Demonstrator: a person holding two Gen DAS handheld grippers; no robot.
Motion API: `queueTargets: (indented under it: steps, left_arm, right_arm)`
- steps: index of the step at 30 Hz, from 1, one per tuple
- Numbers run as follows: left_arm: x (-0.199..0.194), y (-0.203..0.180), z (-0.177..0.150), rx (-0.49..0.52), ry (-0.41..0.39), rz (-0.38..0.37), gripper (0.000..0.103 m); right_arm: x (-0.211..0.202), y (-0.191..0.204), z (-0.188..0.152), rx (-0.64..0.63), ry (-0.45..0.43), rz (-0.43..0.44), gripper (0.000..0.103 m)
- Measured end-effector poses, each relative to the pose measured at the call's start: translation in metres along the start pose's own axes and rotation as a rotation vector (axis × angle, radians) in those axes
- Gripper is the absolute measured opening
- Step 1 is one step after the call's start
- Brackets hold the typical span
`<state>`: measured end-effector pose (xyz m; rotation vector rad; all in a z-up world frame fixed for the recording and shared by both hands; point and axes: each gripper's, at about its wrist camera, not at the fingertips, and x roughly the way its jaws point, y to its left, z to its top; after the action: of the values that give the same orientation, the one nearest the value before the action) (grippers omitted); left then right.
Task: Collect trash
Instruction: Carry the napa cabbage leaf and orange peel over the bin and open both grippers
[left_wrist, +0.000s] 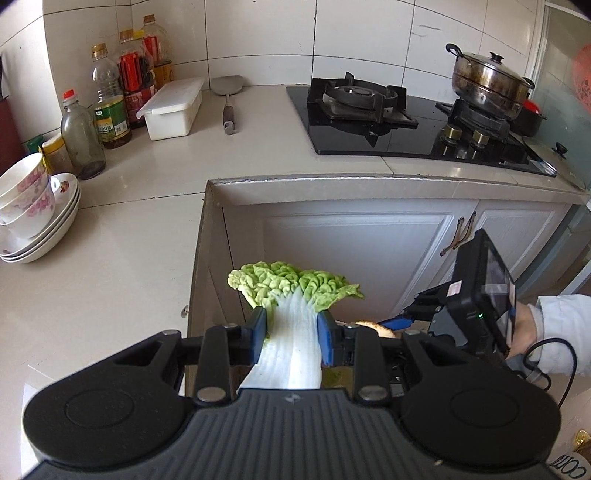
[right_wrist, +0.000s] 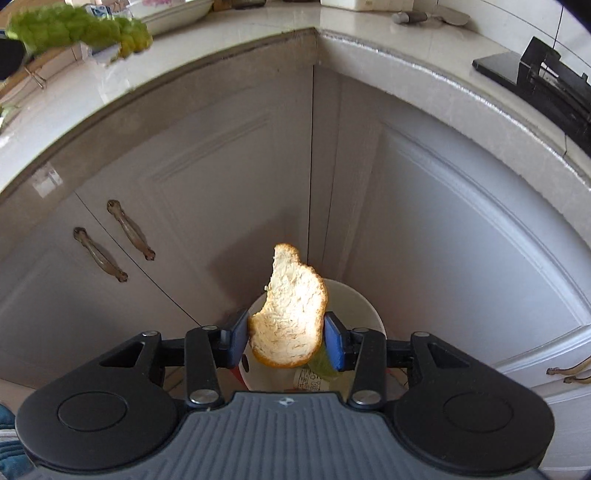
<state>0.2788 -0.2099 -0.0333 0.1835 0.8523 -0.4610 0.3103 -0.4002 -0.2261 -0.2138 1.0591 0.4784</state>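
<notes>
The L-shaped countertop (left_wrist: 122, 236) serves as the landmark; its inner corner (right_wrist: 316, 35) is seen above white cabinet doors (left_wrist: 354, 243). On the countertop, a black gas hob (left_wrist: 406, 122) is set along the far right stretch, with a steel pot (left_wrist: 487, 83) on its right burner. At the countertop's far left corner, oil bottles (left_wrist: 110, 99) are grouped beside a white lidded box (left_wrist: 171, 109), and a spatula (left_wrist: 228, 99) lies just right of that box. Stacked bowls (left_wrist: 33, 214) rest at the countertop's left edge.

Below the countertop's inner corner, a white bin (right_wrist: 364, 314) stands against the cabinet doors (its contents are largely hidden by the gripper). The left gripper (left_wrist: 291, 334) is held in front of the countertop's edge, its blue pads (left_wrist: 258, 332) clamped on a cabbage leaf (left_wrist: 291, 295) whose white stalk runs between them and whose green frill points forward. The right gripper (right_wrist: 286, 338) is held lower, under the corner and directly over the bin, its pads (right_wrist: 334, 339) pressed against an orange peel (right_wrist: 291, 314), pith side toward the camera.
</notes>
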Motion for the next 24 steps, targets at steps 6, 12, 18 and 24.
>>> queueTargets:
  steps: [6, 12, 18, 24]
  left_arm:
    - [0.023, -0.009, 0.007, 0.009, 0.028, 0.005, 0.028]
    - [0.050, -0.020, 0.010, 0.025, 0.049, -0.012, 0.028]
    - [0.088, -0.036, 0.008, 0.025, 0.076, -0.047, 0.028]
    - [0.139, -0.057, -0.006, 0.012, 0.138, -0.084, 0.028]
  right_arm:
    - [0.036, 0.000, -0.012, 0.010, 0.025, 0.040, 0.083]
    - [0.031, -0.004, -0.019, 0.060, -0.010, 0.060, 0.101]
    - [0.018, -0.012, -0.033, 0.087, -0.050, 0.004, 0.103]
    - [0.005, -0.016, -0.050, 0.099, -0.075, -0.065, 0.103]
